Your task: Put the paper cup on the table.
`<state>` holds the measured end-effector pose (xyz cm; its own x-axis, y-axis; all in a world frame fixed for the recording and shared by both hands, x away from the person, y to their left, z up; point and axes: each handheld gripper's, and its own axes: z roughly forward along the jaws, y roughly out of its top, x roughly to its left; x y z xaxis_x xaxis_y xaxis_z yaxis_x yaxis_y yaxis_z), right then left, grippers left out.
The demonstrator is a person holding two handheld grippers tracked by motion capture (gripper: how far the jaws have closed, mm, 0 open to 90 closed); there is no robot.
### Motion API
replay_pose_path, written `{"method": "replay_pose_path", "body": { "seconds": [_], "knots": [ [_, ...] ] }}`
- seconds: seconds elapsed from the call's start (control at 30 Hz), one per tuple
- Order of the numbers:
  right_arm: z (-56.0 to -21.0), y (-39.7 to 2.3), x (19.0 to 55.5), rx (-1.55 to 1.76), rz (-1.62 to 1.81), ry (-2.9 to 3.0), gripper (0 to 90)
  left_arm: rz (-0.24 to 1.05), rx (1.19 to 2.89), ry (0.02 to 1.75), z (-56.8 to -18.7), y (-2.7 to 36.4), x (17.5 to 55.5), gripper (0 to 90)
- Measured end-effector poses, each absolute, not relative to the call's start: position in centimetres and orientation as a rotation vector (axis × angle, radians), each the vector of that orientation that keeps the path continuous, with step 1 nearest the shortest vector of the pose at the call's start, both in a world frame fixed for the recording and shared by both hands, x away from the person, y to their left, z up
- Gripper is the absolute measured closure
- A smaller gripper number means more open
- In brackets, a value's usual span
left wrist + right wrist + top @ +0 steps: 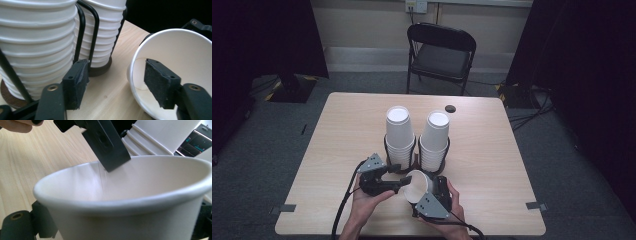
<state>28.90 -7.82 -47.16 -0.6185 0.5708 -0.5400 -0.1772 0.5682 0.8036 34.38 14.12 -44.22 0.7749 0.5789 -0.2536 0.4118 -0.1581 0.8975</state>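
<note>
A single white paper cup (pixel 416 186) lies tipped on its side near the table's front edge, mouth toward the left. My right gripper (pixel 432 194) is shut on it; in the right gripper view the cup (pixel 120 215) sits between the jaws. My left gripper (pixel 399 176) is open and straddles the cup's rim. In the left gripper view one pad (pixel 161 86) is inside the cup (pixel 175 52) and the other pad (pixel 75 83) is outside it. Behind stand two stacks of white cups (pixel 399 135) (pixel 434 137) in black wire holders (pixel 81 32).
The wooden table (pixel 337 130) carries a small black disc (pixel 450 108) near its far edge. A black folding chair (pixel 441 55) stands beyond the table. Dark curtains hang at both sides, and cables lie on the floor at the right.
</note>
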Motion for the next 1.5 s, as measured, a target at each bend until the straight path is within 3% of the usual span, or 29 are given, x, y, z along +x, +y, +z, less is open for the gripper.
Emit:
{"method": "replay_pose_path", "body": {
  "seconds": [0.77, 1.23, 1.5],
  "knots": [
    [-47.1, -10.8, 29.9, 0.521, 1.255, 1.958, 10.5, 0.338, 1.68, 0.796, -45.4, 16.0, 32.9, 16.5],
    [-47.1, -13.7, 31.3, 0.717, 1.359, 1.932, 10.6, 0.386, 1.651, 0.779, -47.1, 17.2, 32.5, 15.5],
    [-46.6, -15.2, 31.6, 0.777, 1.389, 1.886, 10.6, 0.506, 1.655, 0.836, -47.9, 17.0, 31.4, 15.6]
  ]
}}
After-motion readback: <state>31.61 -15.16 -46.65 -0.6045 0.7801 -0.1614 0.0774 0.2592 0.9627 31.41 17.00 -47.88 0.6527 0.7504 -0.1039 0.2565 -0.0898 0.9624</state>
